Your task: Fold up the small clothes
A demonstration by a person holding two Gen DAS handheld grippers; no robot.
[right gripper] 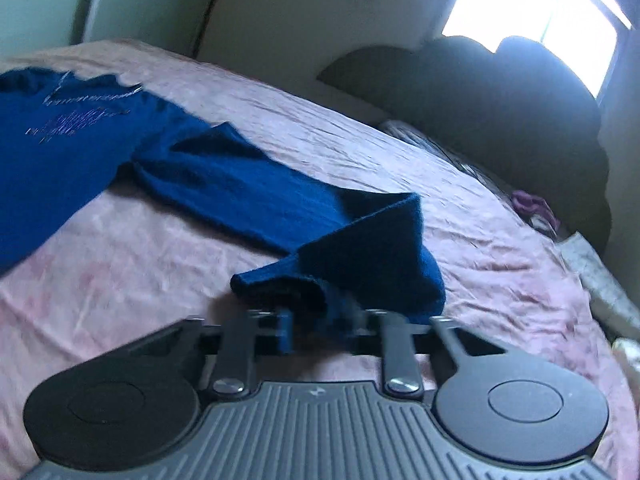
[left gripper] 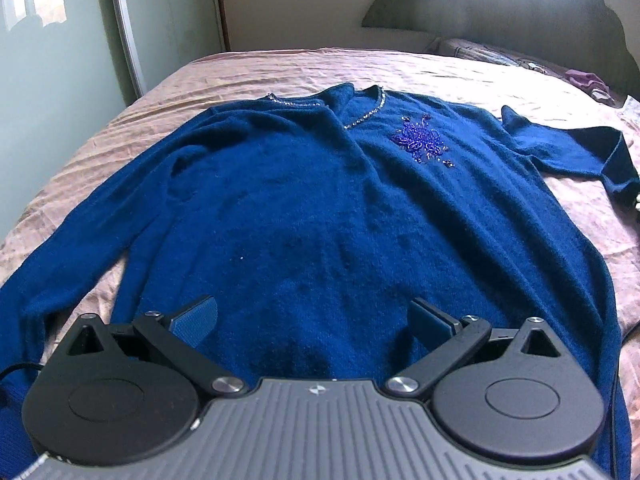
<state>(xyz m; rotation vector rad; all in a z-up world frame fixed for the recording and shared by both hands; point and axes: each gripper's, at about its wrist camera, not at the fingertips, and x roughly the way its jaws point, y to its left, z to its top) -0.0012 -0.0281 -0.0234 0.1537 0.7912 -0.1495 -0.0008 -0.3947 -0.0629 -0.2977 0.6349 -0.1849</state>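
Left gripper (left gripper: 314, 320) is hovering w/ jaws spread wide over the hem end of a blue sweater (left gripper: 304, 208), nothing between its pads; I'm holding it low above the fabric, not touching as far as I can judge. Right gripper (right gripper: 320, 326) is pinching the cuff of the sweater's right sleeve (right gripper: 352, 256), fingers drawn close on the knit, the sleeve end lifting and doubling back over itself. That view is motion-blurred, so how deep the bite goes I can't tell.

Sweater is lying front-up, spread nearly flat on a pink bedsheet (left gripper: 224, 76), neckline twd the far edge, beaded flower (left gripper: 420, 142) on the chest, silver trim at the collar. Other sleeve (left gripper: 72, 248) is running out flat to the left edge.

Handling, as I'm judging it: fuzzy, thick knit, soft and limp, prob. light, w/ no stiffness to carry a fold by itself. It's likely dragging rather than sliding on the wrinkled sheet, so lift before moving. Beadwork looks snaggable & fragile; I'm keeping the pads off it. Best holds: cuff, shoulder seam, hem corners, taking both layers. Fold seems at its start: sleeve going across the chest first, while the left gripper is waiting near the hem.
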